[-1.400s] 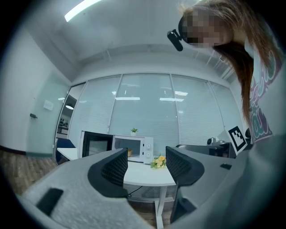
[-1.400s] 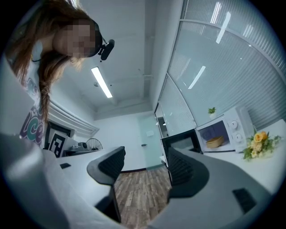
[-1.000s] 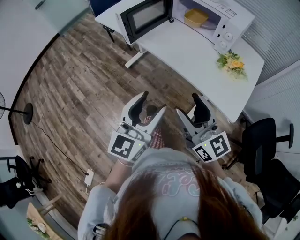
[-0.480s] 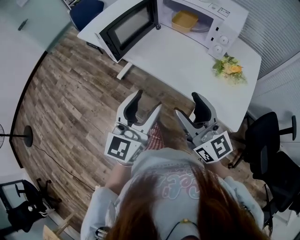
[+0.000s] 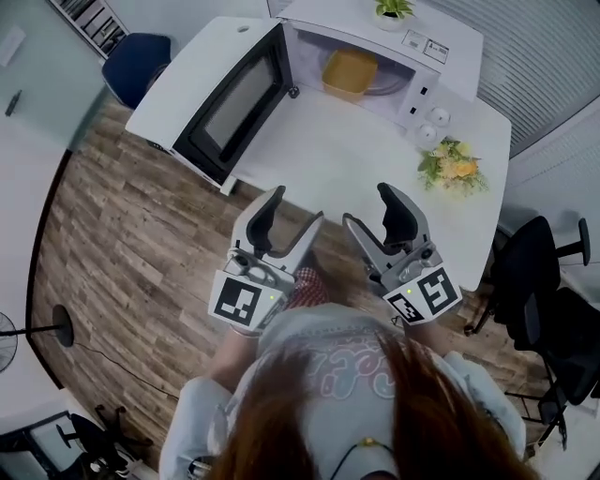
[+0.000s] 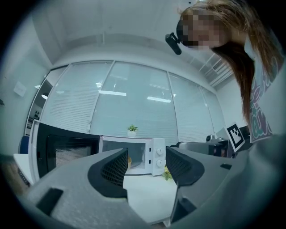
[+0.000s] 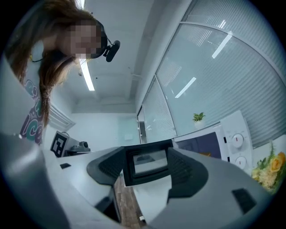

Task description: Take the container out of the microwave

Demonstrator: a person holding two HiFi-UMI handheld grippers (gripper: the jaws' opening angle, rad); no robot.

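Head view, looking steeply down. White bench (image 5: 347, 173) runs across the upper frame over a wood-plank floor (image 5: 103, 244).

Microwave (image 5: 427, 52) sits at the far end of the bench. Its door (image 5: 230, 103) is swung fully open to the left, with the dark window facing up and out. The container (image 5: 349, 73), yellow and shallow, sits inside the microwave cavity on the turntable. Nothing touches it.

A small potted plant (image 5: 394, 7) stands on top of the microwave. A bunch of yellow and white flowers (image 5: 450, 167) lies on the bench just right of the control knobs.

Left gripper (image 5: 292, 210) is held close to the person's body at the near edge of the bench, well apart from the microwave. Its jaws are spread and nothing is between them. In the left gripper view, the open cavity and the knobs show through the gap.

Right gripper (image 5: 370, 208) is beside the left one at about the same height, also short of the microwave. Its jaws are spread and empty. In the right gripper view, the open door fills the gap between them.

Black office chair (image 5: 534, 300) stands at the right of the bench. Blue chair (image 5: 136, 61) is at the far left corner.
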